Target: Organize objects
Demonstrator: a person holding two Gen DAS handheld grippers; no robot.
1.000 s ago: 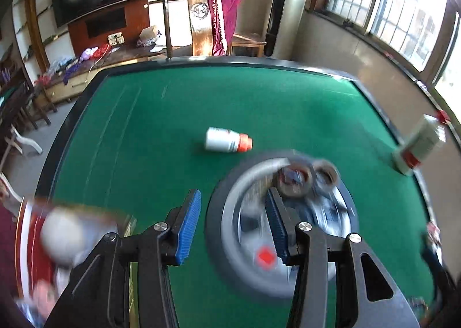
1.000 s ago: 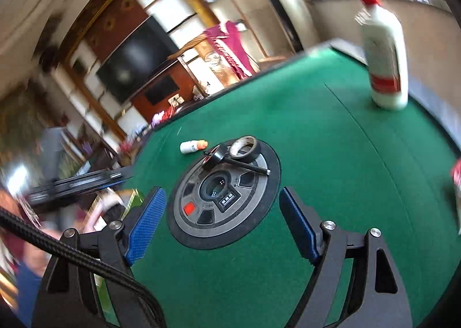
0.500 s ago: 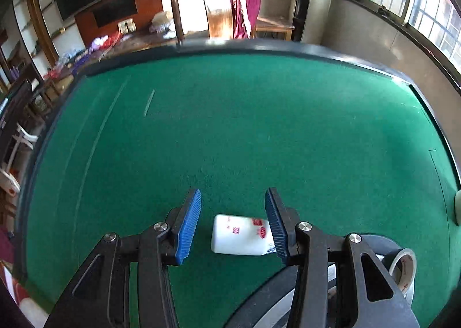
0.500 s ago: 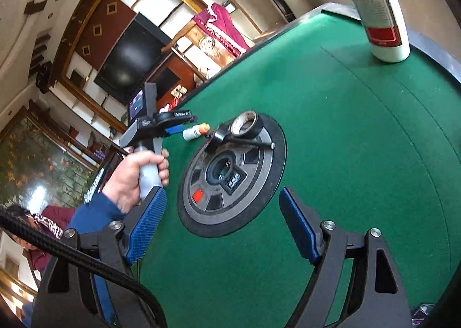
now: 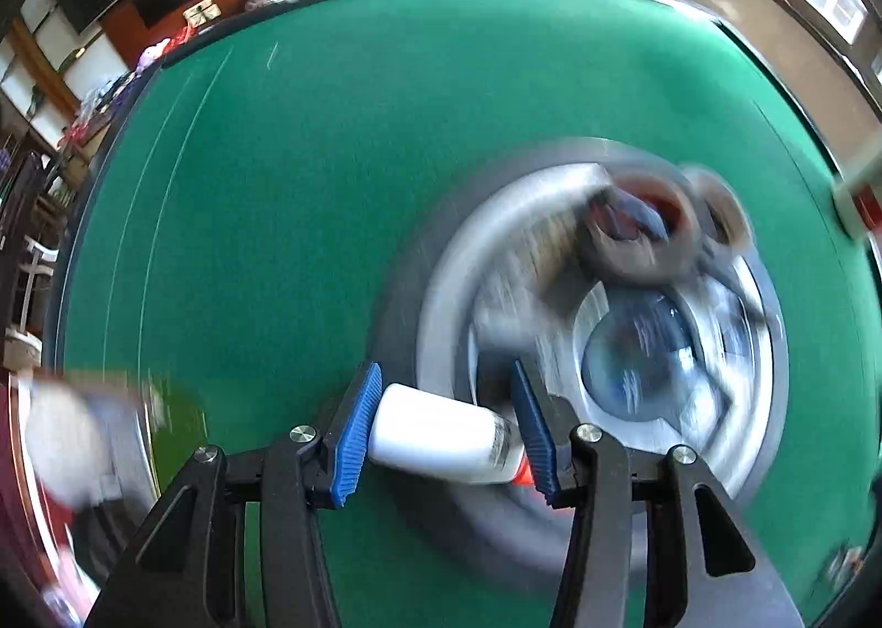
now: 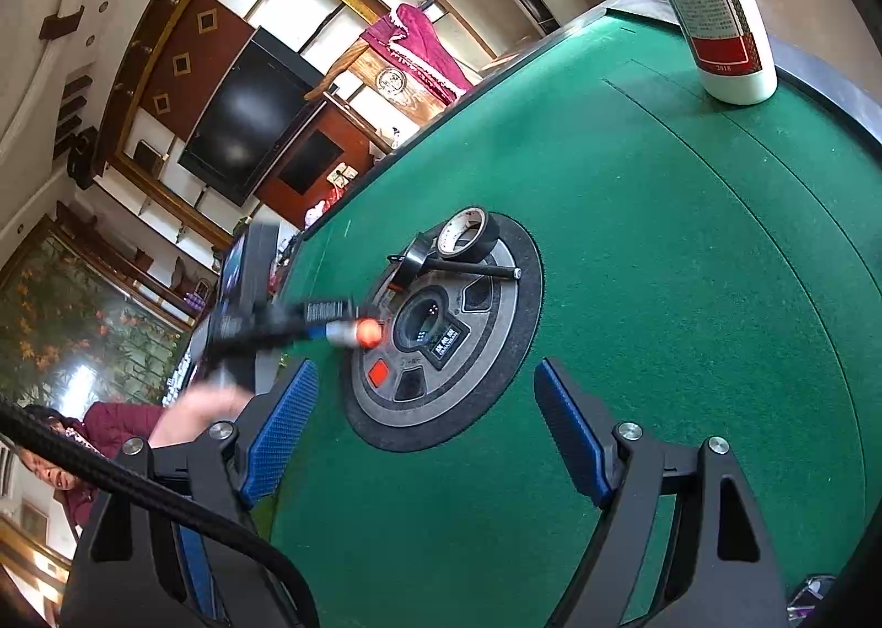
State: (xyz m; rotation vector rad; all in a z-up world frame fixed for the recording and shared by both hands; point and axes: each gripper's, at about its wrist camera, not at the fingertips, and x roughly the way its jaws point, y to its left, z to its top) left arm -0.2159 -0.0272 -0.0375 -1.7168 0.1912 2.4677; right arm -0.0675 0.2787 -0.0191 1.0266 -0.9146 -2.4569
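Note:
My left gripper is shut on a small white bottle with an orange cap, held lengthwise between the blue pads above the edge of the round grey console, which is blurred by motion. In the right wrist view the left gripper carries the bottle over the console's left edge. Two tape rolls and a black pen lie on the console's far side. My right gripper is open and empty, just in front of the console.
A tall white bottle with a red label stands at the far right edge of the green felt table. A blurred package lies at the table's left edge. A person sits at the left.
My left gripper closed on the small white bottle, lifted it off the felt and swung it toward the console. My right gripper stayed open, nearly still.

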